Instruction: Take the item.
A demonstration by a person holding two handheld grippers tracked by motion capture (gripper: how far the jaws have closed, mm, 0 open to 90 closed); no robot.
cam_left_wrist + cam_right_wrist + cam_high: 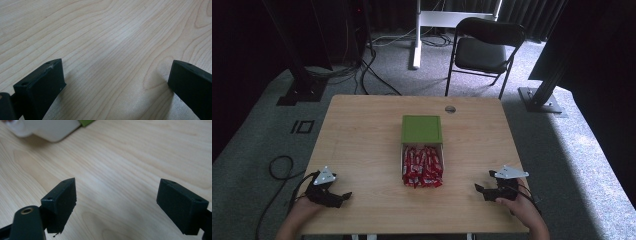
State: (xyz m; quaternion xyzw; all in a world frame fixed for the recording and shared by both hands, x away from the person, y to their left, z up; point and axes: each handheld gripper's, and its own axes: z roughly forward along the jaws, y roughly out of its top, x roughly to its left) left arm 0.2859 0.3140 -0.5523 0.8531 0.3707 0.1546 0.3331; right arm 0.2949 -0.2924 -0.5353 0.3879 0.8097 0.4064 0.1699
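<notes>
Grey carpet, dark curtains, a black folding chair (484, 47) beyond a pale wooden desk (362, 135). From the high view: a white tray (422, 165) at mid-desk, long axis running from the near edge toward the far one, packed with red wrapped bars (422, 167) lying mostly along that same line. Green lid (421, 129) slid toward the far end, covering the back part and leaving the bars exposed, presumably to give access from the near side. Left claw (339, 197) low at the near left corner, right claw (484, 190) at the near right, both well apart from the tray and angled inward toward it; a resting or ready stance, by the look of it, with nothing yet reached for.

Left gripper view: bare wood grain ahead, two black jaws spread wide, nothing between them, tips close to the desk.

Right gripper view: jaws likewise wide apart and empty over the wood; at the top left, a blurred white corner of the tray (47, 130) and a sliver of the green lid (86, 122), so this claw points roughly at the tray's side.
</notes>
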